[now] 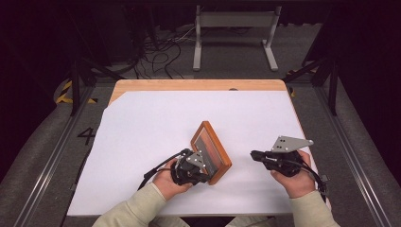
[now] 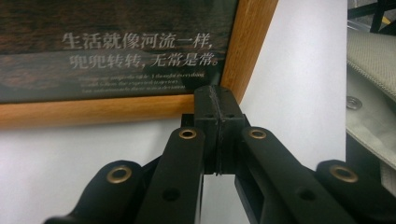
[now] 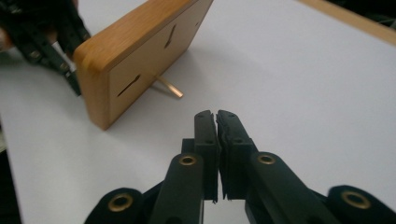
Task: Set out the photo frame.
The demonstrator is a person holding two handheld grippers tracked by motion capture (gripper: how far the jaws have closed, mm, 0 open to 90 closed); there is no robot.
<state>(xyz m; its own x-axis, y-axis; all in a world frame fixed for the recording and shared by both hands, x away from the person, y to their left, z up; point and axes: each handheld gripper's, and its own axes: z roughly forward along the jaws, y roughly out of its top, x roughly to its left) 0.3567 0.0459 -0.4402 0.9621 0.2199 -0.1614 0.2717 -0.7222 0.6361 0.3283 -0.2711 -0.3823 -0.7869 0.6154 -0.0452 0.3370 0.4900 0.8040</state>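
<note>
A wooden picture frame [image 1: 210, 143] stands tilted on the white sheet [image 1: 151, 123], a dark print with white writing [image 2: 116, 46] on its front. Its plain back [image 3: 154, 51] has two keyhole slots, and a brass peg [image 3: 169, 87] props it up. My left gripper [image 1: 204, 173] is shut with nothing between its jaws; its tips [image 2: 217, 93] are at the frame's lower front edge, near a corner. Whether they touch the wood is unclear. My right gripper [image 1: 253, 154] is shut and holds nothing, apart from the frame on its back side, its tips [image 3: 215, 115] above bare sheet.
The sheet covers most of a wooden table [image 1: 198, 85], which shows along the far edge. Beyond it on the floor are a white metal stand [image 1: 234, 19] and loose cables [image 1: 161, 56]. Metal rails run along both sides of the table.
</note>
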